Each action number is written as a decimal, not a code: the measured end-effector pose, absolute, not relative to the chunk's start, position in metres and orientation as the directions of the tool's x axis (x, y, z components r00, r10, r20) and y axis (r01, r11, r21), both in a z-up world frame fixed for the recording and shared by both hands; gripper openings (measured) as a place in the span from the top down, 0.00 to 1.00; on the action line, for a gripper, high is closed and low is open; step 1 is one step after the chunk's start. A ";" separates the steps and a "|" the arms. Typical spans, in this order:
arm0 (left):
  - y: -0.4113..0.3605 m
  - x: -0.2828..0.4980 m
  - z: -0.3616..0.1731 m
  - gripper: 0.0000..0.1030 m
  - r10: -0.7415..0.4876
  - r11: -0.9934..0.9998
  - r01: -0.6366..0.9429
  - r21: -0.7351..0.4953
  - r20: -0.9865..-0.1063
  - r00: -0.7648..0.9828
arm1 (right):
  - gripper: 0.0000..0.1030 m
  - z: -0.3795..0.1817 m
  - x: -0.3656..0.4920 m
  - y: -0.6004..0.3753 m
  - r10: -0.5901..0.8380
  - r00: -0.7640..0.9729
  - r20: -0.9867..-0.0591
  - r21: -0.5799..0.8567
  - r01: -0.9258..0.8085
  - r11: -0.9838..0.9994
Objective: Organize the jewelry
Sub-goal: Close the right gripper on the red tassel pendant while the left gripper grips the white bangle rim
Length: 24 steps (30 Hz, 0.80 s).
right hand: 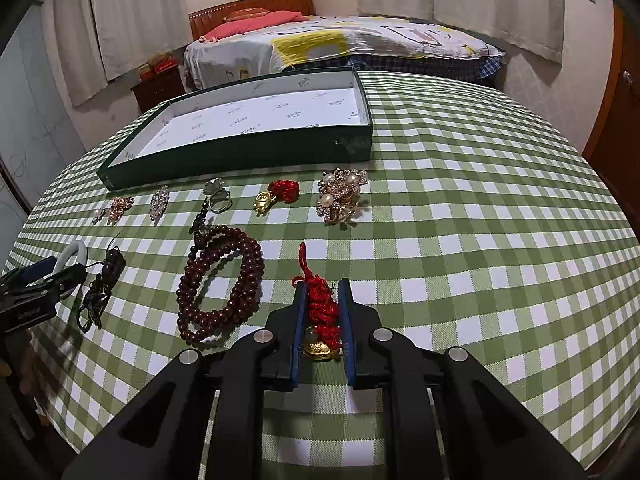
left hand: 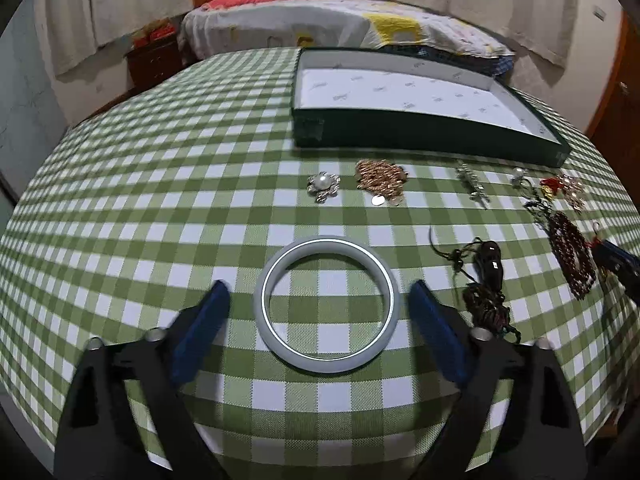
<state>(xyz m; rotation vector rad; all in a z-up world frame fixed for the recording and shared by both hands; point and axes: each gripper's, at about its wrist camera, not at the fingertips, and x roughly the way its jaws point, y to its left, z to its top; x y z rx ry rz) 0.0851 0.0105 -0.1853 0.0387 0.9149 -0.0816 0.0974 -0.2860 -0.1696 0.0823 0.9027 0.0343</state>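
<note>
The tray (right hand: 240, 156) lies behind the brooches (right hand: 341, 194) (beads (right hand: 224, 284) nearer) on the table (right hand: 480, 240).

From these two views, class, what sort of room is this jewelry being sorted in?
Most likely a home bedroom: a made bed with a wooden headboard stands behind the checked table, and curtains hang along the walls.

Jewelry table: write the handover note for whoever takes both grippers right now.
Left gripper: jaws open, straddling the pale grey-white bangle lying flat on the green checked tablecloth; not gripped.
Right gripper: jaws shut on the red knotted-cord charm with gold pendant, low over the cloth.
Dark green shallow box with white lining: nothing in it yet.
Left to do: bangle, dark red wooden bead strand, black cord pendant, pearl brooches, ring, second red charm all into the box.
</note>
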 end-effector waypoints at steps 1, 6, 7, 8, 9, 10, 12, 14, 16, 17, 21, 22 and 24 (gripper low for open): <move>0.010 0.084 -0.185 0.26 -0.056 0.996 0.094 0.001 -0.790 0.611 | 0.84 -0.170 0.097 -0.286 0.065 0.619 -0.782 0.087 0.005 0.996; 0.007 0.081 -0.184 0.33 -0.068 0.994 0.111 0.002 -0.781 0.621 | 0.84 -0.170 0.097 -0.287 0.069 0.621 -0.781 0.092 0.005 0.996; 0.007 0.081 -0.184 0.33 -0.067 0.994 0.112 0.004 -0.780 0.622 | 0.84 -0.170 0.097 -0.287 0.068 0.621 -0.781 0.091 0.005 0.996; 0.008 0.081 -0.184 0.33 -0.068 0.994 0.111 0.002 -0.779 0.623 | 0.84 -0.170 0.097 -0.287 0.068 0.621 -0.781 0.091 0.005 0.996; 0.007 0.081 -0.184 0.33 -0.065 0.994 0.111 0.005 -0.780 0.623 | 0.84 -0.170 0.097 -0.287 0.068 0.621 -0.781 0.091 0.005 0.996; 0.008 0.081 -0.184 0.33 -0.064 0.994 0.111 0.007 -0.780 0.623 | 0.84 -0.170 0.097 -0.287 0.068 0.621 -0.781 0.092 0.006 0.996; 0.008 0.080 -0.183 0.33 -0.058 0.994 0.108 0.013 -0.778 0.626 | 0.84 -0.169 0.097 -0.287 0.069 0.624 -0.779 0.094 0.007 0.996; 0.006 0.079 -0.182 0.33 -0.049 0.994 0.108 0.025 -0.775 0.630 | 0.84 -0.169 0.097 -0.287 0.071 0.625 -0.778 0.097 0.007 0.995; 0.004 0.076 -0.180 0.33 -0.041 0.993 0.109 0.037 -0.773 0.633 | 0.85 -0.169 0.096 -0.287 0.072 0.627 -0.776 0.100 0.010 0.995; 0.003 0.075 -0.179 0.33 -0.043 0.993 0.110 0.034 -0.772 0.634 | 0.85 -0.168 0.096 -0.287 0.072 0.630 -0.773 0.103 0.013 0.995; 0.003 0.071 -0.173 0.33 -0.049 0.994 0.108 0.028 -0.758 0.650 | 0.86 -0.162 0.095 -0.288 0.071 0.648 -0.759 0.106 0.016 0.994; 0.002 0.070 -0.170 0.33 -0.051 0.994 0.109 0.027 -0.753 0.656 | 0.86 -0.161 0.094 -0.288 0.071 0.652 -0.755 0.107 0.015 0.994; 0.001 0.070 -0.166 0.33 -0.054 0.994 0.109 0.025 -0.747 0.663 | 0.86 -0.156 0.093 -0.287 0.073 0.661 -0.747 0.110 0.013 0.994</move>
